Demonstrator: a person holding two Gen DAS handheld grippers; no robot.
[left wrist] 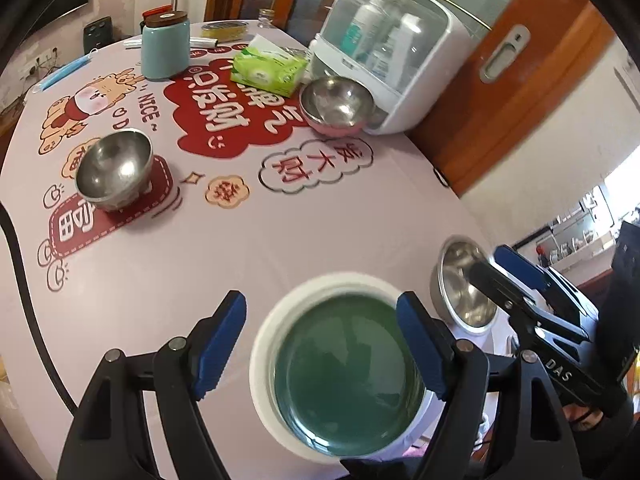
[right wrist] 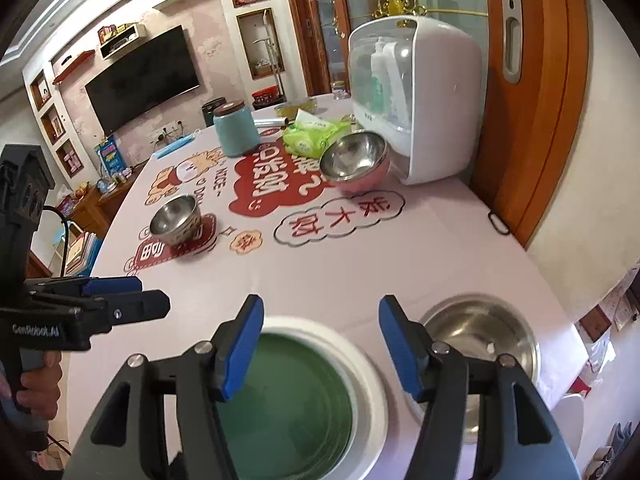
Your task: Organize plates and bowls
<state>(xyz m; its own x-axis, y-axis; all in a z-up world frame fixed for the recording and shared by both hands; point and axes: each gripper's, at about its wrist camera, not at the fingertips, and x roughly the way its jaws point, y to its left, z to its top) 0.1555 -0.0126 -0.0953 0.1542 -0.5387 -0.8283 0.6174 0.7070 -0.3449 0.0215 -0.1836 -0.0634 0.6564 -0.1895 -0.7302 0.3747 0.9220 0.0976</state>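
Left gripper (left wrist: 320, 344): hanging wide apart over the green plate, gripping nothing.
Right gripper (right wrist: 320, 348): standing apart, gripping nothing.
Green plate (left wrist: 348, 372): resting inside white dish (left wrist: 264, 344) at the near table edge.
Steel bowl (right wrist: 480, 344): sitting just beside, right.
Handling: probably glazed, slippery, breakable; pinching the raised rim, not the face.

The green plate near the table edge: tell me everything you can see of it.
The green plate is round, glossy and dark green, likely glazed ceramic, and reflects the room. It lies flat and face up, stacked on a larger white plate whose rim rings it. It looks empty. The stack sits near the table's close edge, with a white-sided steel bowl beside it. The left gripper and the right gripper hover open above; neither visibly touches it.
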